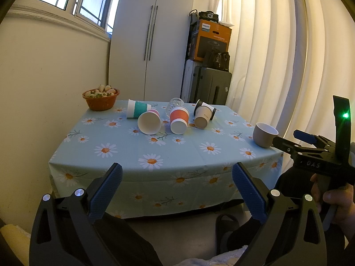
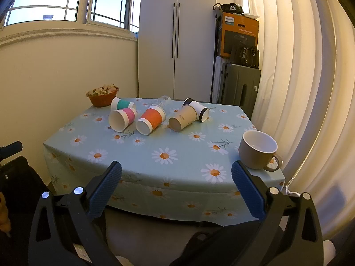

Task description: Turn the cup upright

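A: Which cups are lying down?

B: Five paper ones. The white paper cup with a teal band (image 2: 121, 104) lies far back. Just in front, the white paper cup with a pink band (image 2: 122, 119) shows its open mouth. Next to it lies the white paper cup with an orange band (image 2: 150, 119).

A: And to the right?

B: The plain brown paper cup (image 2: 183, 118) lies touching the white paper cup with black ends (image 2: 198, 109).

A: Any standing up?

B: Yes, the grey mug with a white inside (image 2: 258, 153), near the desk corner, handle to the right.
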`<state>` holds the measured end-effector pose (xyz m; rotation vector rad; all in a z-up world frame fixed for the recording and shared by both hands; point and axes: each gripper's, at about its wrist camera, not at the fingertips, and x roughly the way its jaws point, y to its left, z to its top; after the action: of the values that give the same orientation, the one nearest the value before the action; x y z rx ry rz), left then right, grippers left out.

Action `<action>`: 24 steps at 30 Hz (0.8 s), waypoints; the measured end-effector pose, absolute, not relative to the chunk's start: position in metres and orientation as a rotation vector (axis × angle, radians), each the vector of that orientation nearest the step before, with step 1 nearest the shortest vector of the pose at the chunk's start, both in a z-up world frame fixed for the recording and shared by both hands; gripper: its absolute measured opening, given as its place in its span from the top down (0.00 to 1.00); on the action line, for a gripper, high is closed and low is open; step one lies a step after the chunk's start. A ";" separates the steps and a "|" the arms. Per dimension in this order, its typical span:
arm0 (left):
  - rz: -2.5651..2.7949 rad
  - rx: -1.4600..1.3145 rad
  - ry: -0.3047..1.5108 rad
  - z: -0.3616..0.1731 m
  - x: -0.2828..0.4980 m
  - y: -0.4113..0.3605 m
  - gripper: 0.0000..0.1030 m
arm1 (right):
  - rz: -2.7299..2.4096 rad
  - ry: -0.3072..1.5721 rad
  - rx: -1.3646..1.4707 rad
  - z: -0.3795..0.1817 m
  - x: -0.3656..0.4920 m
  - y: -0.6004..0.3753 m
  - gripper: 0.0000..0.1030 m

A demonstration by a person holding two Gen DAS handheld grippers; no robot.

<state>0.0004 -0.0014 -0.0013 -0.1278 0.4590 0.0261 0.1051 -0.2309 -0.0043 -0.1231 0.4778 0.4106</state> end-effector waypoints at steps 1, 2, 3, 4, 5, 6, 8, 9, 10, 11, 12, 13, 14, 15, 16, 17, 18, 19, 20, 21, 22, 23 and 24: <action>0.026 -0.128 0.459 -0.002 0.001 -0.002 0.07 | 0.411 0.478 -0.123 -0.004 0.105 -0.232 0.05; 0.026 -0.128 0.460 -0.002 0.001 -0.002 0.07 | 0.411 0.477 -0.123 -0.008 0.105 -0.229 0.05; 0.026 -0.128 0.459 -0.002 0.001 -0.003 0.07 | 0.411 0.478 -0.124 -0.008 0.106 -0.229 0.05; 0.026 -0.127 0.459 -0.002 0.001 -0.002 0.07 | 0.410 0.478 -0.124 -0.008 0.105 -0.229 0.05; 0.026 -0.128 0.460 -0.002 0.001 -0.002 0.07 | 0.410 0.478 -0.124 -0.008 0.105 -0.229 0.05; 0.027 -0.128 0.460 -0.002 0.001 -0.003 0.07 | 0.410 0.479 -0.126 -0.008 0.106 -0.229 0.05; 0.026 -0.128 0.460 -0.002 0.001 -0.002 0.06 | 0.410 0.479 -0.124 -0.008 0.105 -0.230 0.05; 0.026 -0.127 0.459 -0.002 0.001 -0.003 0.06 | 0.409 0.479 -0.126 -0.007 0.105 -0.229 0.05; 0.026 -0.127 0.459 -0.002 0.001 -0.002 0.06 | 0.409 0.480 -0.128 -0.007 0.105 -0.229 0.05; 0.025 -0.128 0.460 -0.002 0.001 -0.002 0.06 | 0.410 0.478 -0.126 -0.008 0.105 -0.229 0.05; 0.025 -0.128 0.461 -0.002 0.001 -0.002 0.07 | 0.409 0.481 -0.128 -0.007 0.106 -0.229 0.05; 0.025 -0.128 0.462 -0.002 0.001 -0.003 0.07 | 0.408 0.482 -0.128 -0.007 0.105 -0.229 0.05; 0.025 -0.127 0.462 -0.003 0.001 -0.004 0.07 | 0.408 0.482 -0.126 -0.007 0.105 -0.229 0.05; 0.025 -0.126 0.462 -0.003 0.000 -0.005 0.06 | 0.409 0.481 -0.127 -0.007 0.103 -0.233 0.05; 0.025 -0.124 0.462 -0.003 -0.001 -0.005 0.06 | 0.409 0.479 -0.129 -0.006 0.103 -0.232 0.05; 0.025 -0.126 0.462 -0.002 -0.001 -0.005 0.06 | 0.409 0.480 -0.130 -0.005 0.104 -0.232 0.05; 0.026 -0.127 0.461 -0.003 -0.001 -0.006 0.06 | 0.409 0.481 -0.130 -0.005 0.104 -0.231 0.05; 0.025 -0.127 0.462 -0.002 -0.001 -0.005 0.07 | 0.408 0.482 -0.131 -0.005 0.103 -0.231 0.05; 0.026 -0.127 0.462 -0.003 -0.001 -0.006 0.07 | 0.408 0.481 -0.132 -0.004 0.103 -0.230 0.05; 0.026 -0.125 0.462 -0.002 -0.001 -0.006 0.07 | 0.407 0.482 -0.135 -0.007 0.105 -0.230 0.05; 0.025 -0.125 0.461 -0.002 -0.001 -0.006 0.07 | 0.406 0.483 -0.137 -0.010 0.107 -0.230 0.05; 0.025 -0.125 0.462 -0.002 -0.001 -0.005 0.07 | 0.407 0.482 -0.136 -0.009 0.106 -0.230 0.05; 0.024 -0.125 0.463 -0.002 -0.001 -0.006 0.07 | 0.407 0.482 -0.136 -0.010 0.106 -0.230 0.05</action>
<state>-0.0007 -0.0056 -0.0023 -0.1254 0.4628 0.0242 0.1064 -0.2298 -0.0096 -0.1356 0.4817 0.4069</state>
